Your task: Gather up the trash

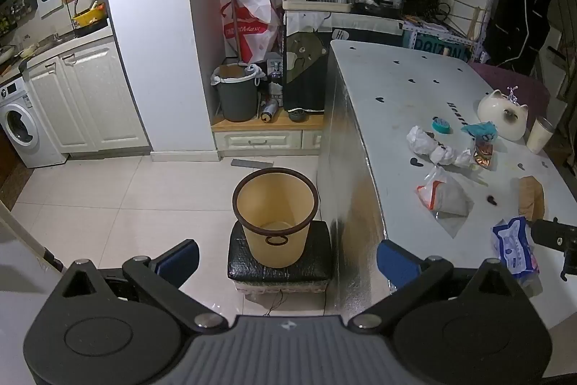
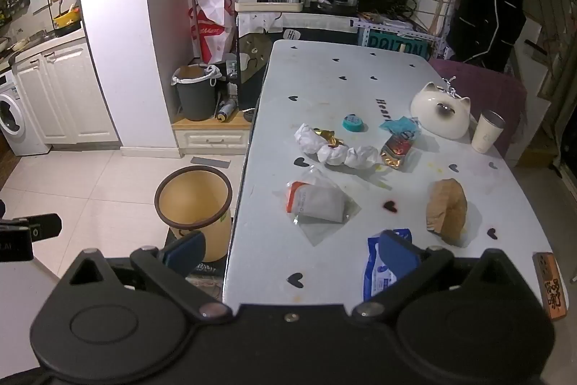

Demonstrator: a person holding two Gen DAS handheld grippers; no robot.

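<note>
Spanning the right: white heart-dotted table. Beige round bin with brown rim stands on black stool beside it, on the floor. Litter on the table (all loose): clear plastic bag, crumpled white paper, blue wipes packet. Left gripper and right gripper: fingers spread wide, grasping nothing.

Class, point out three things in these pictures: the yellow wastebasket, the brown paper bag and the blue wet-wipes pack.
yellow wastebasket (image 1: 276, 222): left wrist view, on its inner wall.
brown paper bag (image 2: 446, 209): right wrist view, on its crumpled front face.
blue wet-wipes pack (image 1: 514, 246): left wrist view, on its printed top.
</note>
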